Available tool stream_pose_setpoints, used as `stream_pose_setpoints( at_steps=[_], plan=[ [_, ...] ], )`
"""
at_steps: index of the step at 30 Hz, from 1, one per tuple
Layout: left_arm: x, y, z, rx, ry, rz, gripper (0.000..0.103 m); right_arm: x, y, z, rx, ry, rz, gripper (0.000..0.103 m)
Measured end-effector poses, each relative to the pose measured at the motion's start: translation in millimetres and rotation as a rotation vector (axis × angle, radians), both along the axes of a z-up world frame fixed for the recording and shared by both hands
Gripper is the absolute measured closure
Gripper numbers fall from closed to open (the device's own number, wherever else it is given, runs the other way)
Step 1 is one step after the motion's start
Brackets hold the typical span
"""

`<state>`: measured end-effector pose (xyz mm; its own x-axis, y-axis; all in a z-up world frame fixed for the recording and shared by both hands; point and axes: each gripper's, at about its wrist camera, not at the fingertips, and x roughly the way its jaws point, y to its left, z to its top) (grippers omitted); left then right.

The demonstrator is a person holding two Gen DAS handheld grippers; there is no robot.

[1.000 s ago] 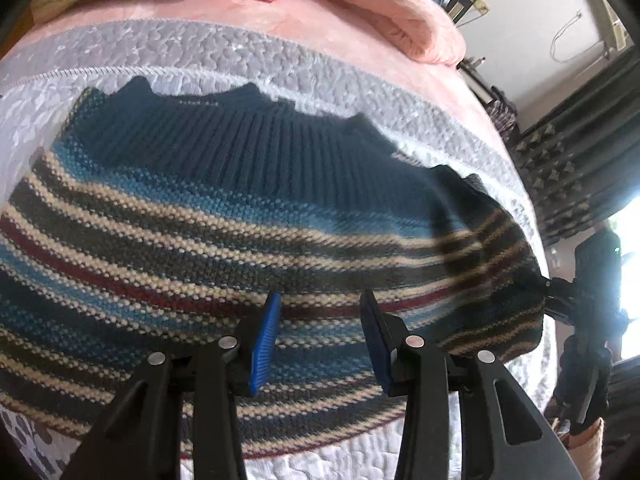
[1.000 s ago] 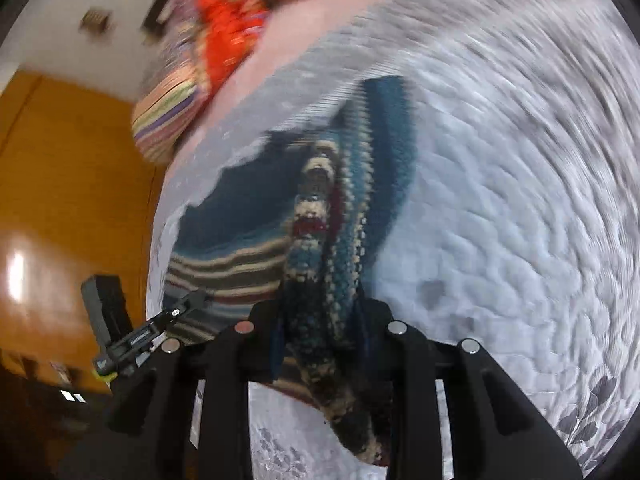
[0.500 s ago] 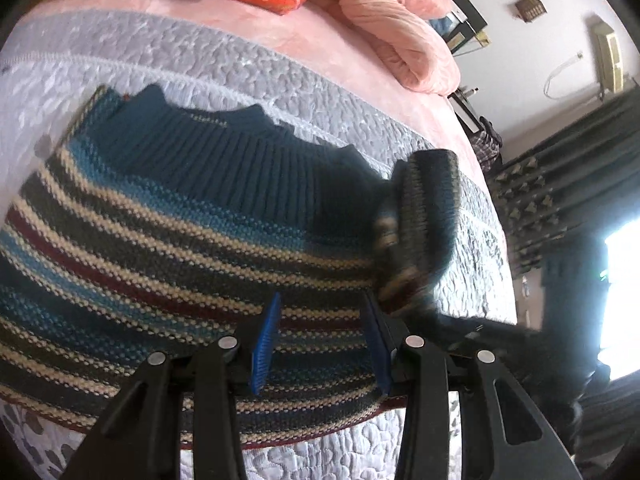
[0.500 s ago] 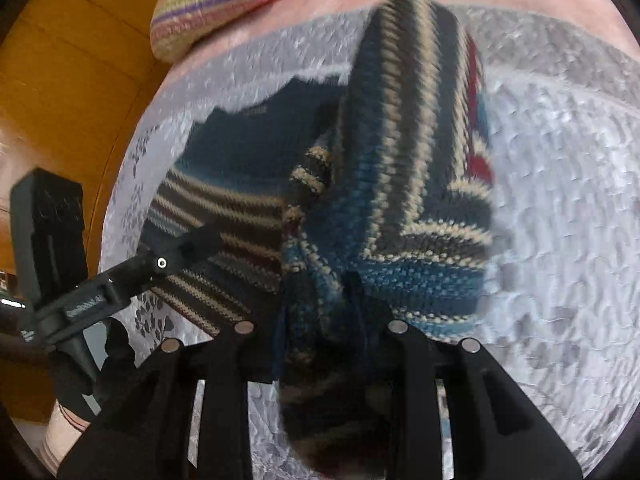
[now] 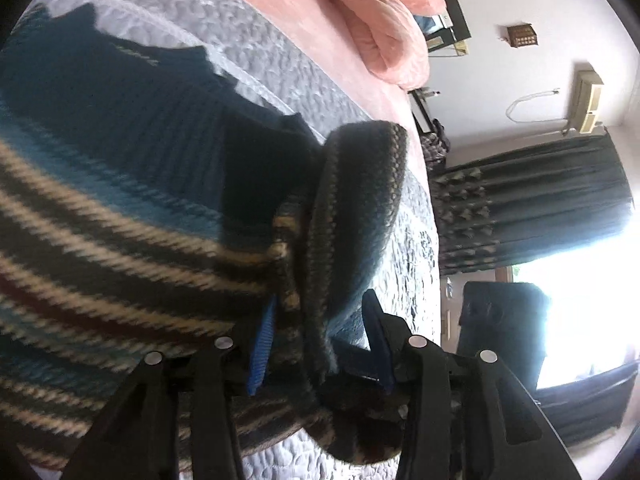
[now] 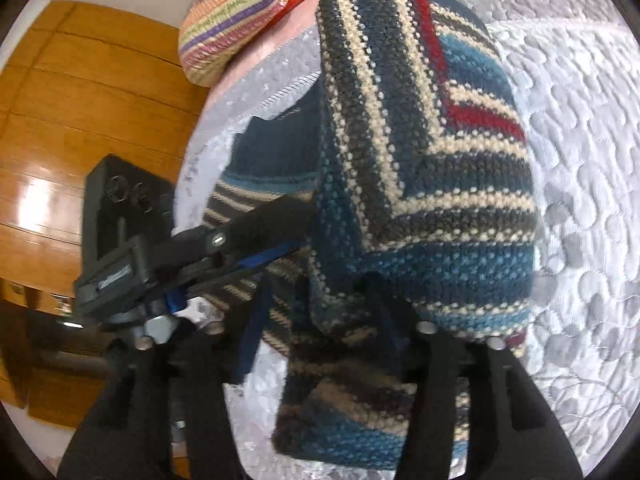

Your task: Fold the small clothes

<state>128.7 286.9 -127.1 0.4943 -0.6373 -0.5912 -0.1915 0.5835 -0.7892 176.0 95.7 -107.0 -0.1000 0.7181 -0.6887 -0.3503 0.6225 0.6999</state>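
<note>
Fingers (image 6: 256, 344) on the right gripper (image 6: 316, 340) are clamped on a bunched fold of the striped knit sweater (image 6: 420, 168), lifted over the quilted bedspread (image 6: 580, 160). Left gripper (image 5: 318, 340) has its blue fingers (image 5: 260, 340) spread, sweater edge hanging between them, the rest lying toward 10 o'clock. White label on the left gripper at 9 o'clock in the right view is too blurry to read.

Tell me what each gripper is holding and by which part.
Right gripper pinches the striped sweater by its lifted side edge. Left gripper has that fold between open jaws, not clamped.
</note>
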Motion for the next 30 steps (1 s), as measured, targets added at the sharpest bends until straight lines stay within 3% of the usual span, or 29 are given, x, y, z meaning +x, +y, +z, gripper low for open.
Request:
stream_pose_setpoints(
  at_steps=[8,14,16,18,24,30],
  plan=[
    [22.4,-20.7,5.9,0.045,-0.022,-0.064,0.049,-6.0,-7.8,2.0,0.043,-0.030,0.013,0.046],
    [38.1,-34.9,2.5,0.177,0.048,-0.053,0.048,-9.3,-18.5,4.7,0.072,-0.024,0.002,0.046],
    [38.3,-36.1,2.6,0.196,0.048,-0.036,0.063,-11.6,-30.9,9.7,0.083,-0.022,-0.008,0.046],
    [36.5,-35.5,3.5,0.184,0.042,-0.018,0.071,-13.8,-43.8,17.8,0.091,-0.031,-0.025,0.044],
    [23.5,-33.9,13.2,0.201,0.002,0.015,0.078,-17.0,-101.5,43.0,0.156,-0.058,-0.142,0.042],
    [3.1,-25.9,23.3,0.202,-0.059,0.058,0.081,-13.0,-130.6,14.4,-0.042,-0.033,-0.227,0.044]
  ],
)
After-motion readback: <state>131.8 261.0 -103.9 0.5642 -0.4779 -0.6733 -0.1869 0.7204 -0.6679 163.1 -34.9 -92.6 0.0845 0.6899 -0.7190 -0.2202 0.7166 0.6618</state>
